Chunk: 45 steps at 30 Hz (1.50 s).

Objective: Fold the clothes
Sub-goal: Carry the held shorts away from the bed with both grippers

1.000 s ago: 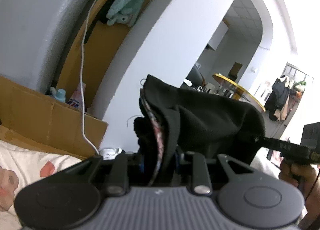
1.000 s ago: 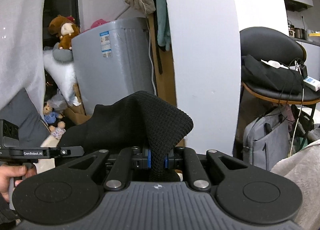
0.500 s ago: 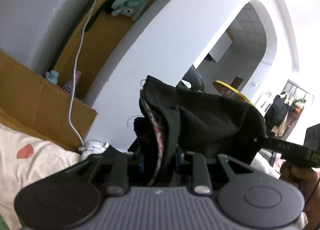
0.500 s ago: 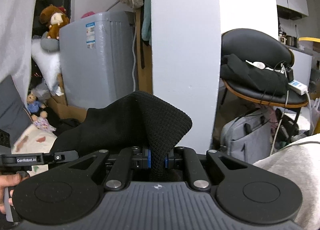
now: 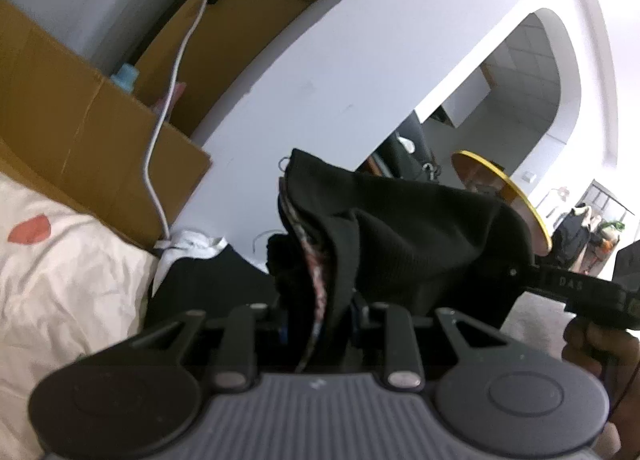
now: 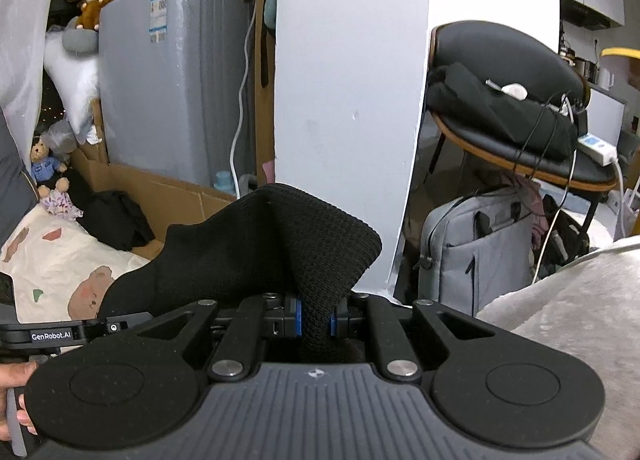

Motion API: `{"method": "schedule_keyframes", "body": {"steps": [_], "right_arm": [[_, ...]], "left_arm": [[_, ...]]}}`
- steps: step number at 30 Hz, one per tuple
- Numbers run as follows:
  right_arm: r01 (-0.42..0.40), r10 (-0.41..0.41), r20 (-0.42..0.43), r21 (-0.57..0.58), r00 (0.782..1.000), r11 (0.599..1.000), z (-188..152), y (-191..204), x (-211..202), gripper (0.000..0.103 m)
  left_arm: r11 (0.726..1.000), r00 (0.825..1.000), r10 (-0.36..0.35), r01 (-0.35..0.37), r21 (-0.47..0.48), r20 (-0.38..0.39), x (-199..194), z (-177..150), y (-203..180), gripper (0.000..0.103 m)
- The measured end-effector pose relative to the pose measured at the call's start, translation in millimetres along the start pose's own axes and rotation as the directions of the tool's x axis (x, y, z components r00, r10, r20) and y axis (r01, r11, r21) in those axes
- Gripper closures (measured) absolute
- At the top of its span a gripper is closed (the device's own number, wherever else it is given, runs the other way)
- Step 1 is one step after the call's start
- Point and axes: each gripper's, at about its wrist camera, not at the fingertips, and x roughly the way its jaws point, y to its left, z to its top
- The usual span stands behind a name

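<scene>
Both tools clamped on the black knit garment (image 6: 280,248). Left tool (image 5: 320,324) pinches a bunched edge with patterned lining showing; right tool (image 6: 316,318) pinches a folded corner between its blue pads. Garment hangs in the air between them, above the bear-print bedsheet (image 6: 52,260). Relative to the white pillar (image 6: 344,80): grey washer (image 6: 176,72) and cardboard box (image 6: 168,196) left of it, chair (image 6: 516,100) and grey bag (image 6: 480,244) right of it.

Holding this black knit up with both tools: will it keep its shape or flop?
Likely floppy: the black knit sags between the right tool and left tool. Its coarse ribbed weave probably resists slipping.
</scene>
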Motion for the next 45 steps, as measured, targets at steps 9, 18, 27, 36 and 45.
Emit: {"method": "schedule_keyframes", "body": {"steps": [9, 18, 27, 36, 45], "right_arm": [[-0.001, 0.002, -0.043, 0.019, 0.999, 1.0, -10.1, -18.9, 61.5, 0.091], [0.013, -0.012, -0.053, 0.007, 0.999, 1.0, -16.6, -31.9, 102.3, 0.091], [0.006, -0.007, -0.056, -0.009, 0.998, 1.0, -12.2, -38.8, 144.6, 0.091], [0.006, -0.006, -0.079, -0.008, 0.997, 1.0, -9.4, -43.2, 196.6, 0.09], [0.012, -0.011, -0.108, 0.007, 0.994, 1.0, -7.7, -62.9, 240.3, 0.09]], "left_arm": [[0.999, 1.0, -0.002, 0.001, -0.043, -0.019, 45.6, -13.3, 38.9, 0.075], [1.0, 0.999, 0.0, 0.0, -0.01, -0.034, 82.2, -6.9, 60.1, 0.075], [1.0, 0.999, 0.015, -0.015, 0.012, -0.047, 112.6, -4.0, 82.4, 0.075], [0.999, 0.997, 0.043, -0.041, 0.024, -0.061, 139.8, 0.5, 102.9, 0.075], [0.998, 0.994, 0.059, -0.059, 0.007, -0.091, 173.1, 6.1, 121.3, 0.075]]}}
